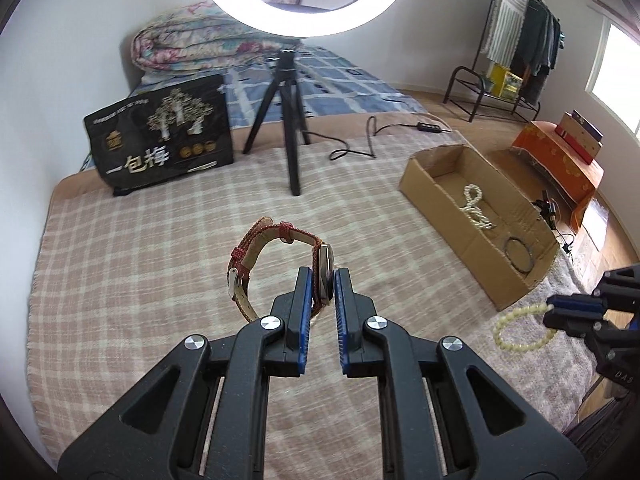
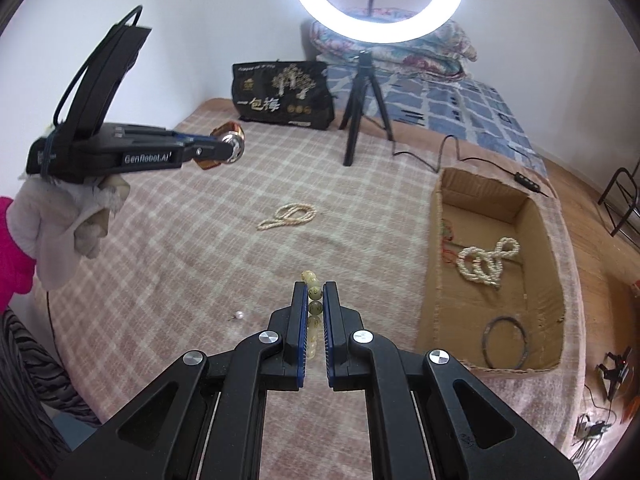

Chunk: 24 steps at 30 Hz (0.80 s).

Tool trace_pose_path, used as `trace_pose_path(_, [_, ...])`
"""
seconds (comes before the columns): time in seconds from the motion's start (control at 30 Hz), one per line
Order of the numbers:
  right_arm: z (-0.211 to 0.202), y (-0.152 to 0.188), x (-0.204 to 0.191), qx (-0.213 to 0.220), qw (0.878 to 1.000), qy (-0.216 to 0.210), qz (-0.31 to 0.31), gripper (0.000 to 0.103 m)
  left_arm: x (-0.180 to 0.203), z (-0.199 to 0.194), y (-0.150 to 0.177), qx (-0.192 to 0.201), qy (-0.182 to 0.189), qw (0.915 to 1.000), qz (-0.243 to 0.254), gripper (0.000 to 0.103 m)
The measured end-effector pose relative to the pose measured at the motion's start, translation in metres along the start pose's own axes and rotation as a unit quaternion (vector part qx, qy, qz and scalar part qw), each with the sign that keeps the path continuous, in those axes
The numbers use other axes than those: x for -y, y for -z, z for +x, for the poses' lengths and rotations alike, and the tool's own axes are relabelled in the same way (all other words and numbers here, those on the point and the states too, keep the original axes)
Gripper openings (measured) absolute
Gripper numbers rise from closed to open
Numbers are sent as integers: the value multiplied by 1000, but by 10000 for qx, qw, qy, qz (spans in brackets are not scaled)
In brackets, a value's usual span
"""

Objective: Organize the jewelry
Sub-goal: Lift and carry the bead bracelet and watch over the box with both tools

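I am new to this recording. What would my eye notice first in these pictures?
First, the bright ring light on its tripod at the far side of the bed. Then the left tongs shut on a red-strapped watch, and the right tongs shut on a pale bead bracelet, near the cardboard box.

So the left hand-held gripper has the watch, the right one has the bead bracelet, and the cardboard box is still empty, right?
Not quite: the cardboard box is not empty. The right wrist view shows a pearl necklace and a dark ring bangle inside it. The rest holds: the left hand-held gripper grips the watch, the right hand-held gripper the bead bracelet.
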State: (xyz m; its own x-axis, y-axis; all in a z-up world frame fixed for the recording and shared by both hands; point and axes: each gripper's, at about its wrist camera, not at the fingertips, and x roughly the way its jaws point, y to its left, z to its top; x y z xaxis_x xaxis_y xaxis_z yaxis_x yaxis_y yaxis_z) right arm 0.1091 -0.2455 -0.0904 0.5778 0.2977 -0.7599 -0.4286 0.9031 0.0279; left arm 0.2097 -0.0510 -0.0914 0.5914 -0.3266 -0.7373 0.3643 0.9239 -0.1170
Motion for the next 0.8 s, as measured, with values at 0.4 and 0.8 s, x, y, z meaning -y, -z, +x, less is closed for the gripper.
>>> trace_pose_path(0.4, [-31,3,73,270,9965,524,592,6,79,27,-41,133,520,9977,409,9])
trace_pose_path(0.8, [-26,11,121,117,9940,734,803,6,158,81,-84,48,838,9938,733,9])
